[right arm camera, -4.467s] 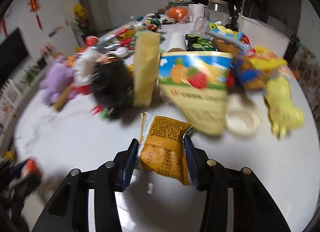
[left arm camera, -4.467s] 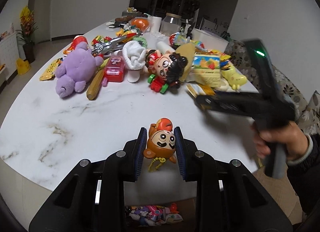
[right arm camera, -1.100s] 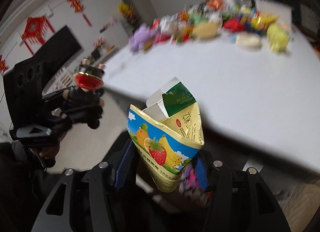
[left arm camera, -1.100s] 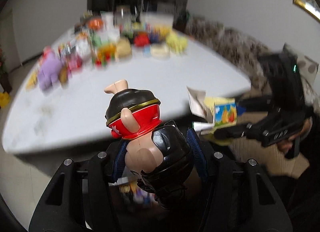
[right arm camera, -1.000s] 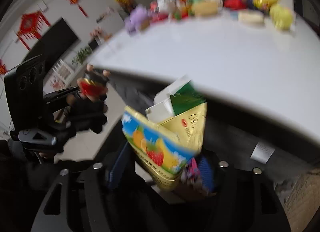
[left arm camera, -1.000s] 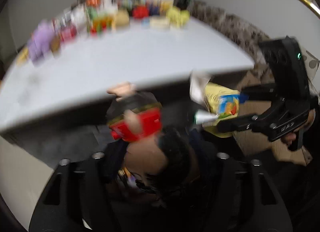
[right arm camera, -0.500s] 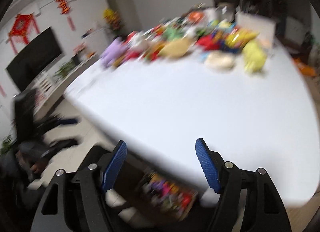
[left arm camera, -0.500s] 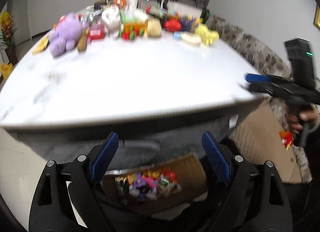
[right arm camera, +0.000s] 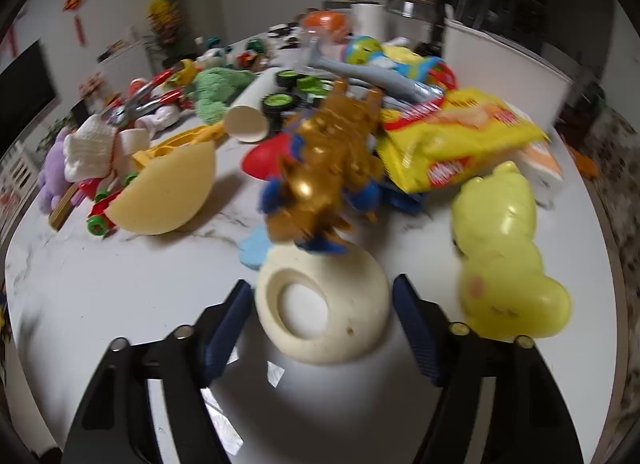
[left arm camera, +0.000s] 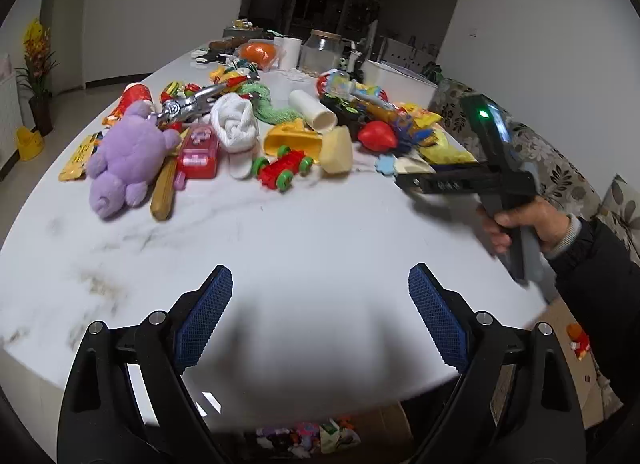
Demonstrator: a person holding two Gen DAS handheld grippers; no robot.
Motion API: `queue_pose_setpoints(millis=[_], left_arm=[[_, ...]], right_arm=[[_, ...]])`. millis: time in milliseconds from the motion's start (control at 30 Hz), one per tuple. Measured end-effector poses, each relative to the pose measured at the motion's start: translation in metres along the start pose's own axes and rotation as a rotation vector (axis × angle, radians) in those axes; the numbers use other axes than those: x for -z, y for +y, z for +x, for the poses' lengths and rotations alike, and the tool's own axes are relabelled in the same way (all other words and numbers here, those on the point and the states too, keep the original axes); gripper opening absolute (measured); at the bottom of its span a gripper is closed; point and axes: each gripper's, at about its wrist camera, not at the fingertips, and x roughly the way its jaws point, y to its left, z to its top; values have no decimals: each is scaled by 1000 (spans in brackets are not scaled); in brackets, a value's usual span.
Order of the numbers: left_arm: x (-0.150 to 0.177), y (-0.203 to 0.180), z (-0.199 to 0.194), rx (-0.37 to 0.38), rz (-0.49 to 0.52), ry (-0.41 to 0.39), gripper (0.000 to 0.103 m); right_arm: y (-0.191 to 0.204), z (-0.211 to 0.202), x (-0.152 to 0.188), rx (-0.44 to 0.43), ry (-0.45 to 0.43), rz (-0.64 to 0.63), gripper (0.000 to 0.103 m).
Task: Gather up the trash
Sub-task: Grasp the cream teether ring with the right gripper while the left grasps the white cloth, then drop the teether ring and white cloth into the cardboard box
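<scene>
Right claw [right arm camera: 322, 318] straddling a cream ring on the cluttered bench [right arm camera: 140, 276]

Its blue-padded jaws have just been closing and flank the cream ring [right arm camera: 324, 314] without pressing on it. Behind the ring stands a blurred gold and blue toy figure [right arm camera: 328, 171], with a yellow snack bag [right arm camera: 452, 135] to its right, a pale yellow duck toy [right arm camera: 504, 260] just right of the ring, and a tan sponge [right arm camera: 168, 191] left.

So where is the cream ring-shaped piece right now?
In the right wrist view, the cream ring lies on the table between the open right gripper fingers, beside the yellow duck.
</scene>
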Motion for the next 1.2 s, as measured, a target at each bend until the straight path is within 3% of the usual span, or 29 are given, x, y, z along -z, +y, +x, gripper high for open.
queue_pose_setpoints(millis=[133, 400, 467, 500, 533, 700, 967, 1100, 1200], left_arm=[[-30, 11, 25, -76, -4, -28, 88], [-110, 38, 107, -208, -56, 18, 87], [-118, 45, 129, -267, -37, 58, 61], [-119, 47, 136, -294, -21, 76, 37], [-118, 51, 138, -283, -17, 95, 34], [-108, 50, 89, -219, -28, 28, 29], [-57, -4, -49, -98, 102, -123, 29], [-17, -22, -92, -43, 151, -124, 29], [22, -33, -110, -12, 185, -66, 29]], right_arm=[[7, -7, 7, -4, 18, -12, 62], [22, -46, 56, -58, 12, -2, 62], [23, -53, 64, -81, 10, 19, 62], [24, -57, 67, -90, 8, 25, 62], [25, -60, 69, -93, 3, 28, 62], [28, -82, 74, -125, -68, 69, 62], [49, -133, 86, -236, -133, 117, 62], [70, -164, 107, -287, -143, 95, 62], [88, -179, 129, -328, -111, 73, 62]])
